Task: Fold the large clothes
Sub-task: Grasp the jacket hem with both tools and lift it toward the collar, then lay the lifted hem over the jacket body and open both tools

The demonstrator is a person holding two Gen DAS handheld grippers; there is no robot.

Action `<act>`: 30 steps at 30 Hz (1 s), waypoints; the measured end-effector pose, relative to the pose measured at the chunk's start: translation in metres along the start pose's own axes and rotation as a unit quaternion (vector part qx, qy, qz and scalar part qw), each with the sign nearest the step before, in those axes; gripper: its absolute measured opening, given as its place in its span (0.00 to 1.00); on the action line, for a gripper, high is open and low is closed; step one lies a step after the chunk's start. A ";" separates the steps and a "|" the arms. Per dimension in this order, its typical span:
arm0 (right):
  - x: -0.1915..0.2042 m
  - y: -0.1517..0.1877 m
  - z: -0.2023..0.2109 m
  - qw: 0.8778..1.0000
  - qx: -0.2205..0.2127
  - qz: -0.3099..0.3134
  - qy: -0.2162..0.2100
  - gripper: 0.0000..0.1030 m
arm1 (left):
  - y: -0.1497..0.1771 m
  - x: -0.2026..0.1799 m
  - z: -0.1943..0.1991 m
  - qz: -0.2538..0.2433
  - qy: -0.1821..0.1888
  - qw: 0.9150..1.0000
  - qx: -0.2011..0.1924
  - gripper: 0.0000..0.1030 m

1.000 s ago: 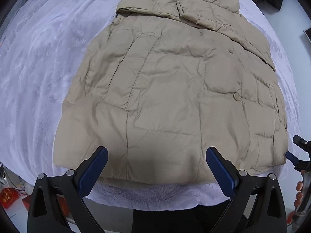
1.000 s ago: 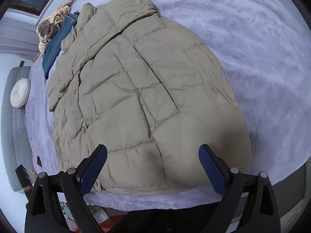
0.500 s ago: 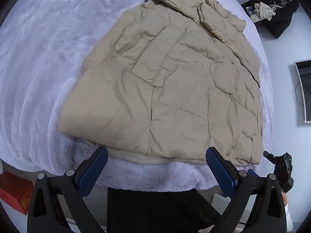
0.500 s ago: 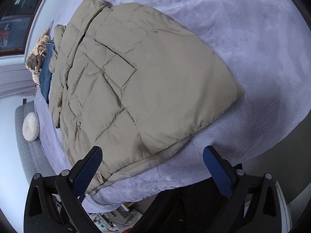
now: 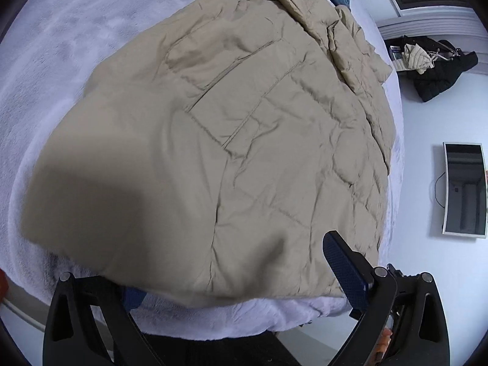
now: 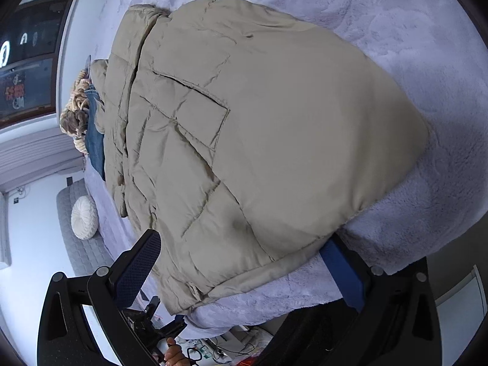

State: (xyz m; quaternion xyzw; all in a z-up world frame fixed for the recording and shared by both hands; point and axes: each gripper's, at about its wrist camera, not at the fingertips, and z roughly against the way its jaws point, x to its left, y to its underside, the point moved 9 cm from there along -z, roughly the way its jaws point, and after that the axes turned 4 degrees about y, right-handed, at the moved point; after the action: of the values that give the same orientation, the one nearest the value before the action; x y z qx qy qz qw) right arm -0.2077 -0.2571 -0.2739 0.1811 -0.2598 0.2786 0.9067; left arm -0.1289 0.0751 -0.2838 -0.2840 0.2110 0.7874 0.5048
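Now I am sliding both wide-open, empty claws, left claw (image 5: pixel 235 280) and right claw (image 6: pixel 241 262), around the beige quilted puffer jacket's (image 5: pixel 244 140) hem; I should be pinching both layers evenly.

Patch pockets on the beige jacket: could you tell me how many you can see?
1 patch pocket on the beige jacket, mid-front, left of centre in the right wrist view; another may be hidden.

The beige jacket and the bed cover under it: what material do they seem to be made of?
The beige jacket looks like a thin, smooth woven synthetic shell, perhaps nylon or polyester, over soft padding: stitched seams divide it into puffy panels, and it shows fine creases and a faint sheen. The bed cover looks like plush fleece or short faux fur: its pale lilac surface is matte, fuzzy, with brushed swirls.
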 end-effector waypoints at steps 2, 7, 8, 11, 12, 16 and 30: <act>0.002 -0.001 -0.002 1.000 0.001 -0.011 -0.015 1.00 | -0.005 -0.004 -0.004 -0.002 -0.005 1.000 -0.005 0.77; -0.006 0.000 -0.004 0.998 0.003 -0.042 -0.035 0.92 | -0.010 -0.007 -0.001 -0.043 -0.028 0.999 -0.004 0.21; -0.009 0.000 -0.004 0.998 0.004 -0.052 -0.039 0.79 | -0.011 -0.008 0.002 -0.050 -0.030 0.998 -0.007 0.21; -0.019 0.000 -0.007 0.997 0.008 -0.074 -0.037 0.45 | -0.011 -0.010 0.008 -0.067 -0.043 0.997 -0.009 0.21; -0.023 0.001 -0.008 0.997 0.010 -0.075 -0.024 0.22 | -0.011 -0.011 0.009 -0.073 -0.048 0.996 -0.008 0.21; -0.019 0.002 -0.003 0.999 -0.001 -0.053 -0.006 0.11 | -0.012 -0.016 0.014 -0.100 -0.064 0.993 -0.011 0.21; 0.059 -0.029 0.036 0.995 -0.046 0.091 0.021 0.07 | -0.054 -0.092 0.075 -0.182 -0.041 0.977 -0.101 0.21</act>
State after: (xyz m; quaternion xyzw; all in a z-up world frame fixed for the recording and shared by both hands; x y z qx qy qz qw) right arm -0.1616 -0.2727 -0.2163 0.1087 -0.2693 0.3516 0.8900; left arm -0.0665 0.0815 -0.1696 -0.3345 0.0544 0.7109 0.6163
